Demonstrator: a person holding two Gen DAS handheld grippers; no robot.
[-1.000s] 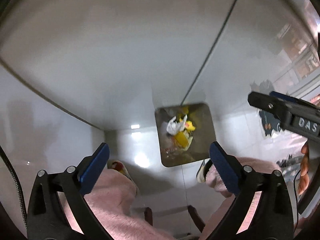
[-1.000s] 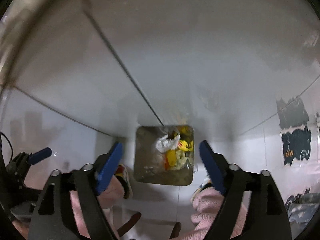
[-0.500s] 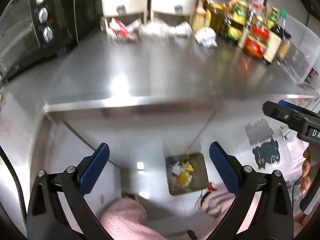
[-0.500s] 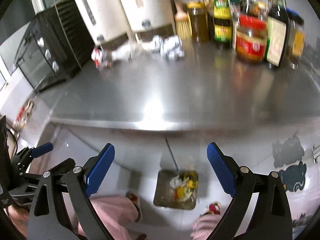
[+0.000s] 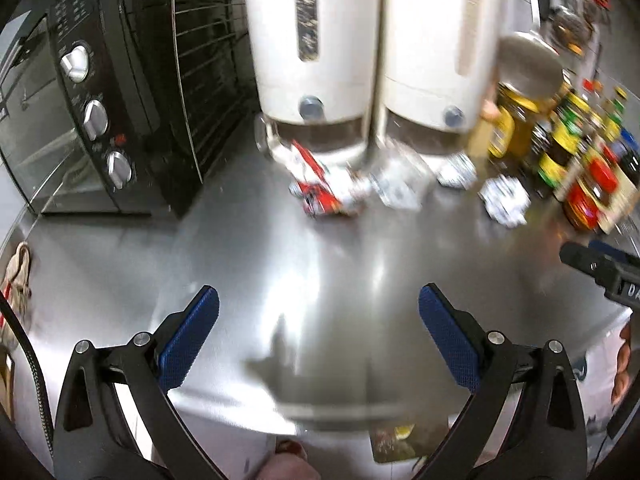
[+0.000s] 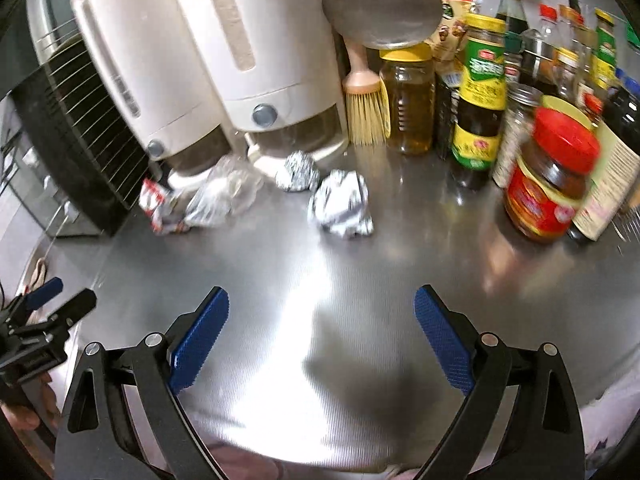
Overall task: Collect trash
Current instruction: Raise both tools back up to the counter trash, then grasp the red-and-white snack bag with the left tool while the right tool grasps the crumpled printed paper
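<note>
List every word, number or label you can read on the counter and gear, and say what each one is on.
"DA", cut off by the picture's edge: white letters on the black body of the right gripper, seen from the left wrist.
Labels on the green-capped sauce bottle and the red-lidded jar: print too blurred to read.
Button panel on the black oven: too small to read.

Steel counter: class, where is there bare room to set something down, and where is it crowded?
Free: the broad bare steel counter between the front edge and the crumpled foil ball. Crowded: the back, with white dispensers, red-white wrapper, and the sauce bottles and jars at right.
</note>
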